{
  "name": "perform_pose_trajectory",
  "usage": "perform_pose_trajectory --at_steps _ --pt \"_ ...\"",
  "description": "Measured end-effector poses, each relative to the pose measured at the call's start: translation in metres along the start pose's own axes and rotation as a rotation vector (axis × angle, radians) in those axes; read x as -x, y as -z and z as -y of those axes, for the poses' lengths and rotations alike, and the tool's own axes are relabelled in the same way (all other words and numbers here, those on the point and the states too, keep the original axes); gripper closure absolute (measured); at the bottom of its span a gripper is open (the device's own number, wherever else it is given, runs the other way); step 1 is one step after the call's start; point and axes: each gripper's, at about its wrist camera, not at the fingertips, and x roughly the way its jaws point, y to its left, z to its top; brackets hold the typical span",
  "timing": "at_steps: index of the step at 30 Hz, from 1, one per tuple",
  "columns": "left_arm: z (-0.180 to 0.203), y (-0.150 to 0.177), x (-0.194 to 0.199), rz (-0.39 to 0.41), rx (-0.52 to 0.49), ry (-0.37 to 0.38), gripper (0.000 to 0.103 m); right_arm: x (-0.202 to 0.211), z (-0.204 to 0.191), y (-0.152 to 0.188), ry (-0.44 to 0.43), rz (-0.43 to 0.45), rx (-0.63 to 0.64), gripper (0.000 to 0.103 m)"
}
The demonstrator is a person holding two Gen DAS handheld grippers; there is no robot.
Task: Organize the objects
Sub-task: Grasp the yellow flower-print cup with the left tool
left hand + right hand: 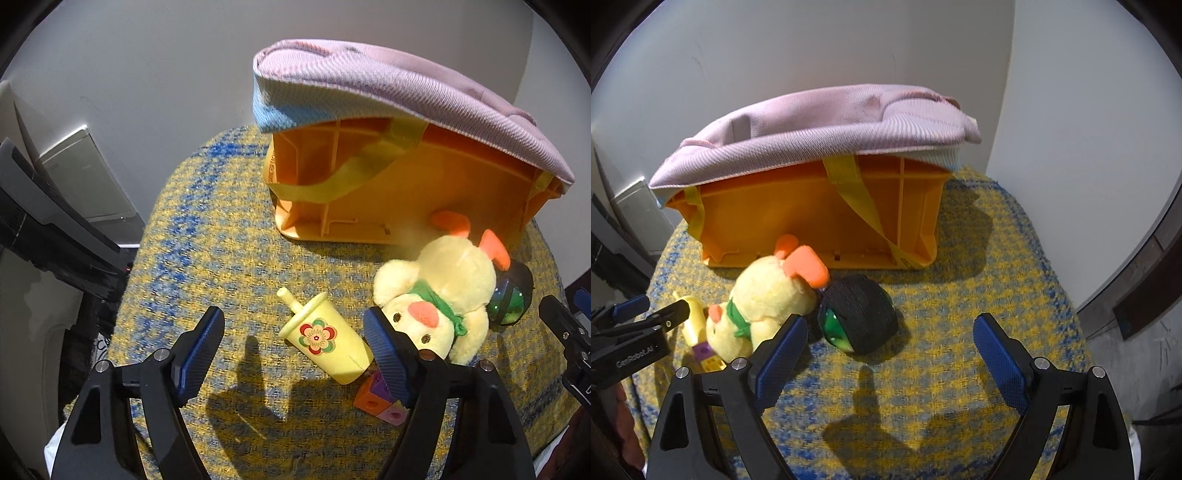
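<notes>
A yellow toy cup (327, 343) with a straw and flower print lies on its side on the yellow-blue cloth. My left gripper (295, 354) is open above it, the cup between the fingers, near the right one. A yellow plush duck (439, 295) lies upside down beside the cup; it also shows in the right wrist view (764, 299). Coloured blocks (380, 402) lie under the right finger. A black-and-green ball (858, 314) lies just ahead of my right gripper (890, 354), which is open and empty. An orange crate (820, 218) with a pink fabric bag (820, 129) over it stands behind.
The cloth-covered round surface (979, 266) drops off at its edges. A white wall stands close behind the crate. Dark furniture (44, 229) stands left of the table. The left gripper shows at the left edge of the right wrist view (631, 339).
</notes>
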Motion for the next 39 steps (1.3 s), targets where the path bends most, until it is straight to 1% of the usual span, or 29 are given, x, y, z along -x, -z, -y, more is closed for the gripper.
perform_pose_trajectory --at_steps 3,5,6,9,11,14,19,26,36,39 --pt "0.003 0.002 -0.010 -0.023 0.004 0.008 0.030 -0.005 0.003 0.003 0.001 -0.006 -0.003 0.012" --pt "0.005 0.003 -0.019 -0.044 0.010 0.019 0.038 -0.008 0.005 0.004 0.002 -0.011 -0.006 0.012" --pt "0.005 0.004 -0.021 -0.050 0.013 0.026 0.039 -0.009 0.006 0.005 0.002 -0.014 -0.009 0.012" --pt "0.009 0.005 -0.028 -0.065 0.007 0.039 0.050 -0.013 0.008 0.007 -0.001 -0.022 -0.013 0.012" --pt "0.012 0.005 -0.031 -0.064 -0.003 0.039 0.052 -0.015 0.009 0.008 -0.004 -0.028 -0.014 0.012" --pt "0.013 0.004 -0.031 -0.055 -0.010 0.041 0.055 -0.018 0.010 0.011 -0.009 -0.036 -0.020 0.012" --pt "0.009 0.006 -0.028 -0.046 0.000 0.041 0.055 -0.020 0.009 0.011 -0.016 -0.041 -0.025 0.012" --pt "-0.004 0.009 -0.017 -0.033 0.017 0.038 0.057 -0.012 -0.001 0.008 -0.029 -0.030 -0.008 0.012" --pt "-0.040 0.017 0.009 -0.003 0.061 -0.005 0.057 0.008 -0.032 0.010 -0.081 -0.010 0.038 0.012" --pt "-0.053 0.026 0.021 0.009 0.082 -0.027 0.057 0.012 -0.042 0.014 -0.107 -0.011 0.042 0.012"
